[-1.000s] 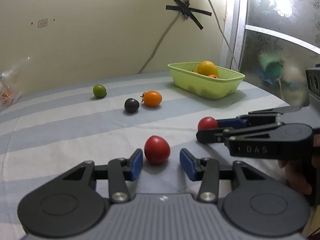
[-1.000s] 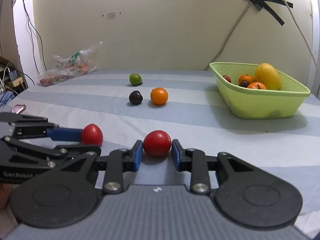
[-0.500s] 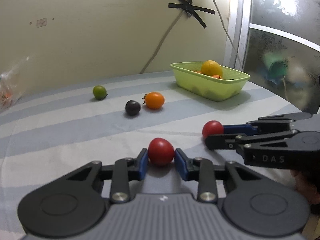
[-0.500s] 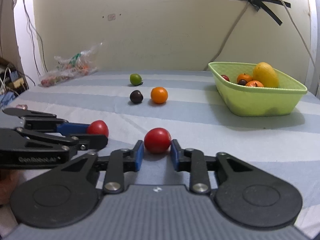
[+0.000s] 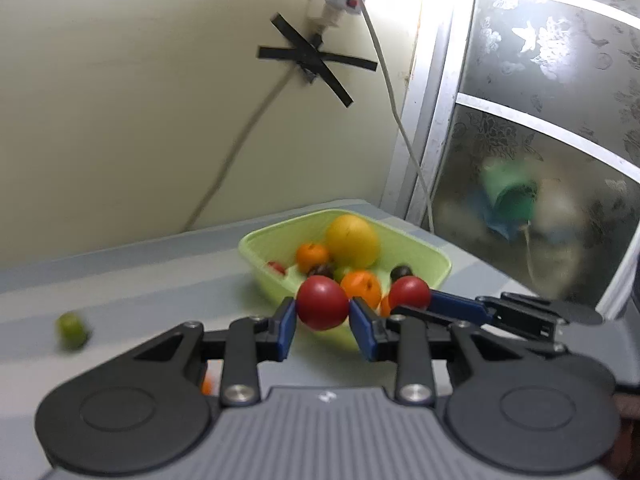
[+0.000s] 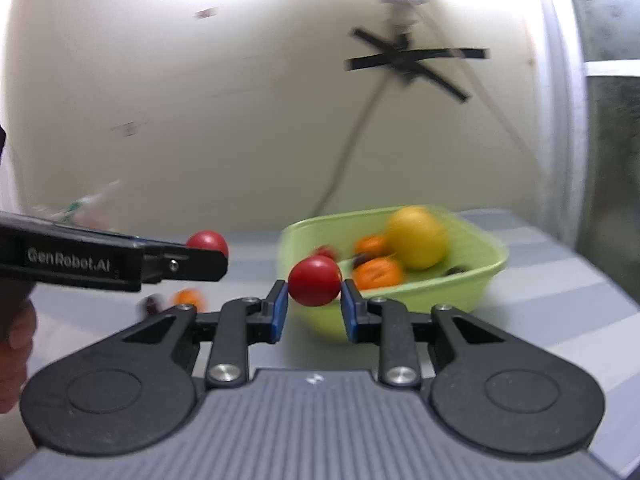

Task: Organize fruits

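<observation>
Showing only leftward: green fruit (image 5: 72, 330)

Both tools are built alike: a ribbed grey body at the base, with two rounded black plastic lobes, each with a faint circular recess. From the lobes, black linkage arms run forward, pinned with shiny silver screws, and end in blue pads (image 5: 286, 330). A small white mark sits at the middle of the grey body. The left gripper (image 5: 323, 330) carries white lettering "GenRobot.AI" along its black side, readable in the right wrist view. The right gripper (image 6: 313, 312) matches it. Bare skin of a hand (image 6: 16, 346) shows behind the left tool.
</observation>
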A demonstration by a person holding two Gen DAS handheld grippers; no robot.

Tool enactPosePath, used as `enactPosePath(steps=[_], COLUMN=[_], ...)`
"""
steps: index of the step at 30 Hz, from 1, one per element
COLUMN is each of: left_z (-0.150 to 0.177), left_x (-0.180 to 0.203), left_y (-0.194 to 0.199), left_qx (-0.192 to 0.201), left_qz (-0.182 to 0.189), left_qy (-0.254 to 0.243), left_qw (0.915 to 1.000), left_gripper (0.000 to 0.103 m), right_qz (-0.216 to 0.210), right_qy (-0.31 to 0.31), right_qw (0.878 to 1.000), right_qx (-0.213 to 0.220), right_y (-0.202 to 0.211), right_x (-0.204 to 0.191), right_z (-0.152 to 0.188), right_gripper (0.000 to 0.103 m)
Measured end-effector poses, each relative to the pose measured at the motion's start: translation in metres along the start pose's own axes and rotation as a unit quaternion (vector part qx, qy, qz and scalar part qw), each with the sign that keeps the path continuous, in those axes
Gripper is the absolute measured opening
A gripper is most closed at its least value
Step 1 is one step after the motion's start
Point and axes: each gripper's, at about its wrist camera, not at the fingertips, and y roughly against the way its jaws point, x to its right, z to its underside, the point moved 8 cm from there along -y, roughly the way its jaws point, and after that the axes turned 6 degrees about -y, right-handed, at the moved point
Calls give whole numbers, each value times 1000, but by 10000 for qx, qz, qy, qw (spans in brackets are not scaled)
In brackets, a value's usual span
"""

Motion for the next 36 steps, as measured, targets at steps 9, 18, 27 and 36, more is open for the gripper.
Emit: enactPosePath(steps=[9, 18, 27, 36], left_z=[-18, -24, 48, 117], left_x=[2, -28, -125, -181], left_y=[-87, -39, 69, 106], left_qx=[-375, 217, 444, 179], left_qz=[-219, -144, -1487, -2323], left_qy=[63, 581, 981, 1342], left_qw=[9990, 9980, 9830, 9632], left_gripper=[42, 45, 50, 56], right_qz=[723, 953, 986, 534], right_qy=[-359, -1137, -1495, -857], right_qw=[9962, 9859, 9812, 9932], right_qx=[322, 781, 723, 585], right_y=[-37, -15, -17, -6], right_x=[55, 91, 99, 39], right_z=[-16, -28, -24, -11], right_gripper=[48, 52, 52, 51])
